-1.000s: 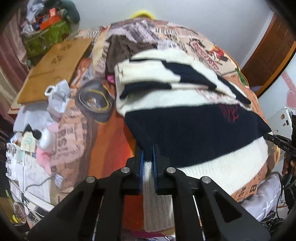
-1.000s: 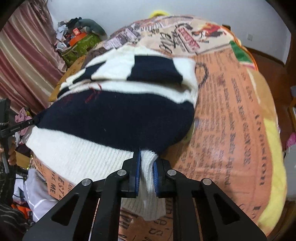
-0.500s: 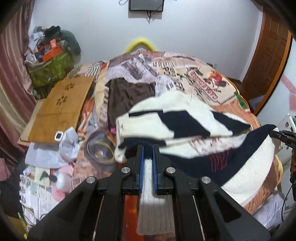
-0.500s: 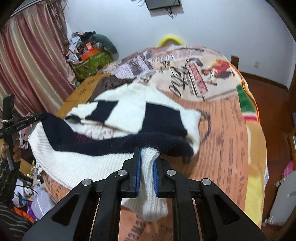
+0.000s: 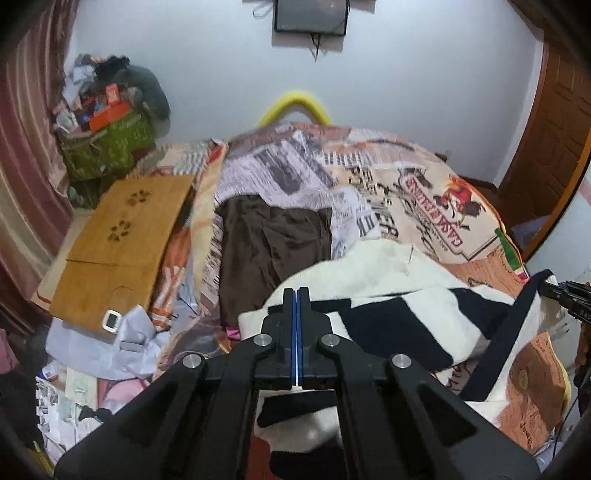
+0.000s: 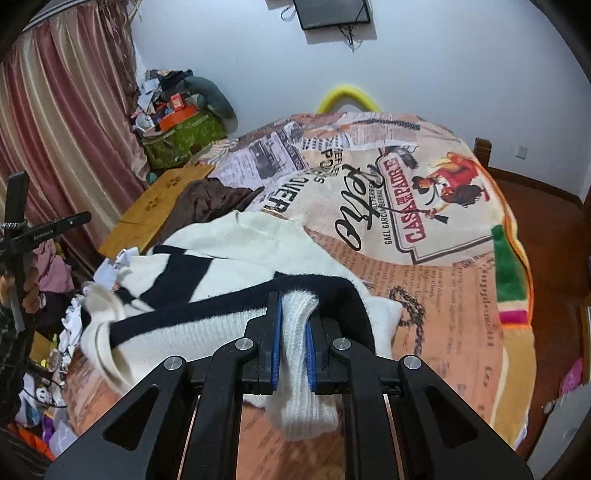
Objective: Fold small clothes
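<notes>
A bed covered by a newspaper-print blanket (image 6: 436,295) fills most of the room, with a white wall and a dark wall-mounted screen (image 5: 311,16) behind it and a striped curtain (image 6: 55,122) along the left side. On the blanket a cream and navy striped sweater (image 6: 236,258) is spread, its long axis running across the bed from one gripper to the other; its lower hem is lifted and turned over toward the headboard. A brown garment (image 5: 273,240) lies beyond it, and a wooden board (image 5: 122,240) rests beside the bed. A green bag (image 5: 105,146) in the corner is heaped with boxes and clutter. The ribbed hem is clamped by the right gripper (image 6: 294,339). The left gripper (image 5: 297,332) is seen fully closed, sweater fabric hanging beneath it.
</notes>
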`<state>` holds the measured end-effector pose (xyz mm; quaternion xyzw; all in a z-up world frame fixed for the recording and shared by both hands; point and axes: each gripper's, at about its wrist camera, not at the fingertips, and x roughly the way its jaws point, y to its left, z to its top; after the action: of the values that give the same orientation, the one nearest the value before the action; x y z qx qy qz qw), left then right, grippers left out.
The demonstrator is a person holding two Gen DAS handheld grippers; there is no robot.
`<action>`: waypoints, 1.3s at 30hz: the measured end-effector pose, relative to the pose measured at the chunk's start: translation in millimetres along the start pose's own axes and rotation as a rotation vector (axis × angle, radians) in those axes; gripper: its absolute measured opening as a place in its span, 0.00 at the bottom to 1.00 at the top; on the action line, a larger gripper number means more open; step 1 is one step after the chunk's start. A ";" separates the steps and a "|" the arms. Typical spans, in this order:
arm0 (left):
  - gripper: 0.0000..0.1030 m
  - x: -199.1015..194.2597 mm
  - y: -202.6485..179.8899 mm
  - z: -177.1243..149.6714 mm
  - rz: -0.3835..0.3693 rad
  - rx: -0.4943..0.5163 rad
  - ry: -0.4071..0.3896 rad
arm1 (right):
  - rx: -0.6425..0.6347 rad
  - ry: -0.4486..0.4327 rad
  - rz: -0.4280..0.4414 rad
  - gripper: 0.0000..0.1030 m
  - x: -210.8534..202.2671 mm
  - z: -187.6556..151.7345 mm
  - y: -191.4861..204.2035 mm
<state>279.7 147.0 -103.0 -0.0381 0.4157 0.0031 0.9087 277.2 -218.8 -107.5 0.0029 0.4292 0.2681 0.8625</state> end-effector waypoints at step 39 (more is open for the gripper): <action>0.07 10.5 -38.3 -62.1 -0.103 0.074 0.120 | 0.111 0.072 0.073 0.10 8.9 -15.7 -19.2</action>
<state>241.2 104.0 -148.8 -0.0258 0.4665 -0.0614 0.8820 278.7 -234.7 -128.5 0.0567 0.4736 0.2753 0.8347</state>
